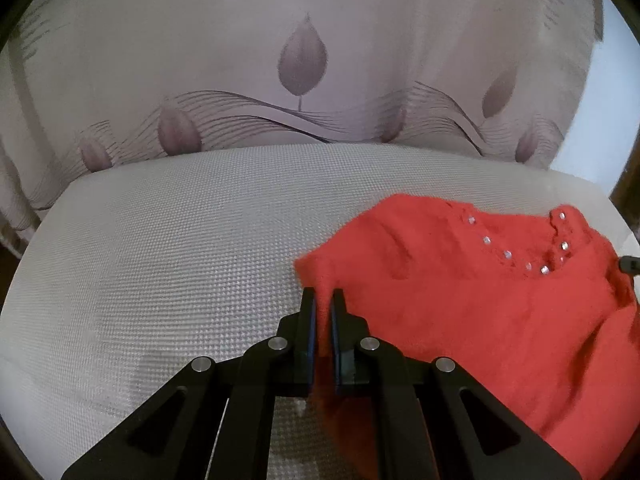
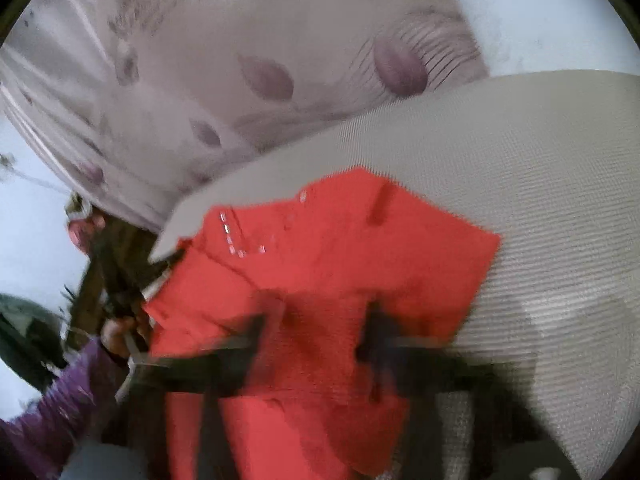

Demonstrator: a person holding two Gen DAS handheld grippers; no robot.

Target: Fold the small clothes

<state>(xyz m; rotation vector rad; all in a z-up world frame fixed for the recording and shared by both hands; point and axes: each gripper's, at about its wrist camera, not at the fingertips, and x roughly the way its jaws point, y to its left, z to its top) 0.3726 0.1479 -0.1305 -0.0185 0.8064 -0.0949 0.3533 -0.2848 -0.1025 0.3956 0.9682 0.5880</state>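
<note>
Black plastic forms the left gripper [image 1: 324,300], which reaches forward and downward over the table from the near edge of the left wrist view. Its two blue-lined jaws stand almost together, pinching a raised fold at the left corner of the red garment [image 1: 472,304]. Red cloth shows between the pads and runs back down behind them toward the near edge.

Right gripper [image 2: 324,320] is heavily blurred in its own view. Its two dark fingers [image 2: 272,320] point forward and downward over the lower middle of the same garment, with red cloth bunched between them. The blur makes the fingers look apart, yet the jaws are closed down, clamped on the red garment [image 2: 320,240].

At the left edge of the right wrist view, a hand [image 2: 120,332] with a purple sleeve [image 2: 60,404] holds the dark body of the other tool beside the garment's left edge.

The garment lies on the grey woven tabletop [image 1: 180,248], toward its right and near side in the left wrist view. Its neckline, trimmed with small shiny studs [image 1: 507,255], faces the far right. Part of the cloth hangs over the table's near edge.

Beyond the table's far edge hangs a pale curtain [image 1: 304,64] printed with mauve leaf shapes and thin wavy lines.
</note>
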